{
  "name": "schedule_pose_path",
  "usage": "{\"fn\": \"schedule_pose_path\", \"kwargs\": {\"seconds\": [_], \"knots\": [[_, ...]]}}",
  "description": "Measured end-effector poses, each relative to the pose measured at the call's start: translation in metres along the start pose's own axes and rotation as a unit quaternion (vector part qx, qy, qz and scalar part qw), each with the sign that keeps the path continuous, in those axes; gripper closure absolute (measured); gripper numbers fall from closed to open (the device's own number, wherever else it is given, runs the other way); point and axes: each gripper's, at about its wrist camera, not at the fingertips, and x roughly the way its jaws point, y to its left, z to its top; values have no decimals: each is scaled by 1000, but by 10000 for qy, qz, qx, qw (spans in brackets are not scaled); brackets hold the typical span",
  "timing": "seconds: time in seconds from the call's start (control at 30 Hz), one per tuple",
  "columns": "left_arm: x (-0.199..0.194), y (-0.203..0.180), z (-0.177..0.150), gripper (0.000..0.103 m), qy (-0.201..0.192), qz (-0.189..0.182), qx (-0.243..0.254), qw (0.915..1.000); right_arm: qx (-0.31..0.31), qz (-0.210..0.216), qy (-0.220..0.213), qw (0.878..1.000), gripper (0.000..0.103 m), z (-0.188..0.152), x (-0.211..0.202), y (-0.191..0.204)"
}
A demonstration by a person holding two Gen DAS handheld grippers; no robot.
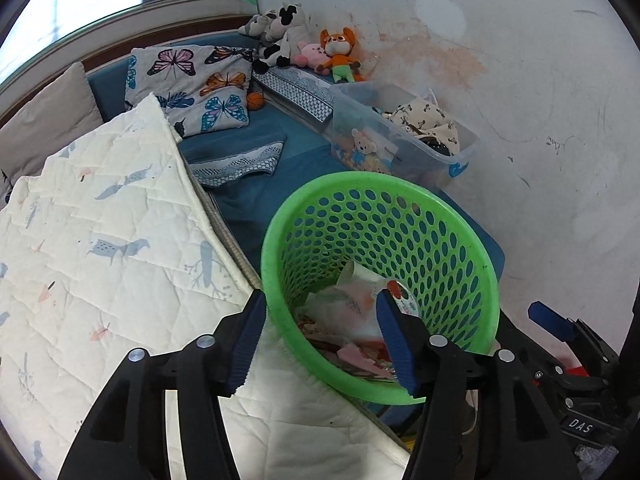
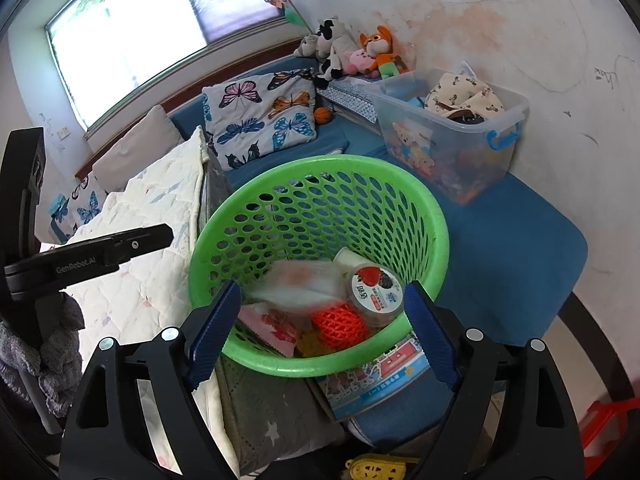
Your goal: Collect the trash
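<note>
A green perforated basket (image 1: 472, 248) (image 2: 400, 184) stands on the blue bed. It holds trash: a crumpled white plastic wrapper (image 1: 352, 304) (image 2: 300, 284), a round lidded cup with a strawberry label (image 2: 374, 288), an orange foam net (image 2: 340, 324) and pink paper (image 2: 272, 326). My left gripper (image 1: 324, 344) is open, its jaws straddling the basket's near left rim. My right gripper (image 2: 320, 332) is open and empty over the basket's near rim. The wrapper is blurred in the right wrist view.
A white quilt (image 1: 100, 240) lies left of the basket. A clear storage bin (image 2: 452, 136) with clothes and toys stands behind it by the wall. A butterfly pillow (image 2: 260, 116) and plush toys (image 2: 352, 48) are farther back. A picture book (image 2: 384, 380) lies under the basket's front.
</note>
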Motion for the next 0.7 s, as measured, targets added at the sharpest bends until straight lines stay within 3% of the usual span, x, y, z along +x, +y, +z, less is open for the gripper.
{"fn": "schedule_pose_path", "kwargs": {"seconds": [0.43, 0.7], "knots": [[-57, 21, -18, 20, -575, 295, 166, 9978, -284, 93, -134, 9995, 15, -6, -16, 37], [-90, 44, -36, 11, -822, 484, 43, 9954, -560, 90, -193, 9982, 12, -12, -26, 61]]}}
